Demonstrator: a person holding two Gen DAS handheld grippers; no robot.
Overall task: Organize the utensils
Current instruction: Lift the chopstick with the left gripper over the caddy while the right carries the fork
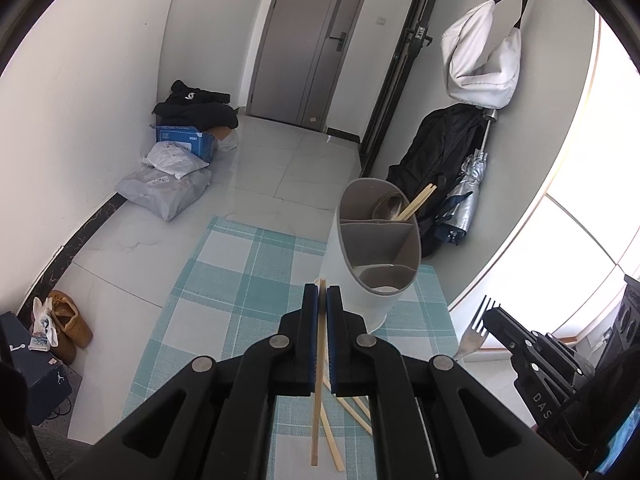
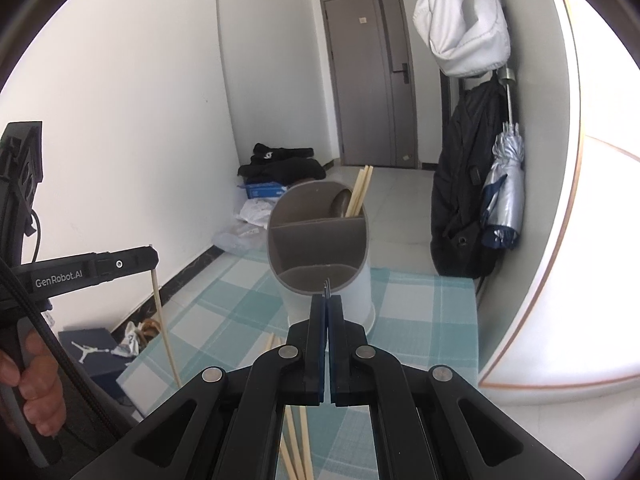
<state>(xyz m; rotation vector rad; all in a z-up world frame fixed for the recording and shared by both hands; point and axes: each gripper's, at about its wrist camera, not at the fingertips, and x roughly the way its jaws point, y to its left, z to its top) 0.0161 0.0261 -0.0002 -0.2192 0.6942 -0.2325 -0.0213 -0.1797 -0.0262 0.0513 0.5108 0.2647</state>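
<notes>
I see a worktop covered by a teal and white checked mat (image 1: 224,292). Standing upright on the mat toward its far right part is a white utensil holder (image 1: 376,248) with grey divided compartments. Nearer to me, several loose wooden chopsticks (image 2: 298,444) lie flat on the mat, fanned out and partly hidden in both wrist views.

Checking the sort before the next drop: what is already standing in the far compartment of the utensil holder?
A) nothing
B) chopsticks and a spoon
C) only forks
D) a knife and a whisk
B: in the left wrist view, wooden chopsticks lean out of the far compartment of the utensil holder beside the bowl of a spoon; the nearer compartments show no utensils.
</notes>
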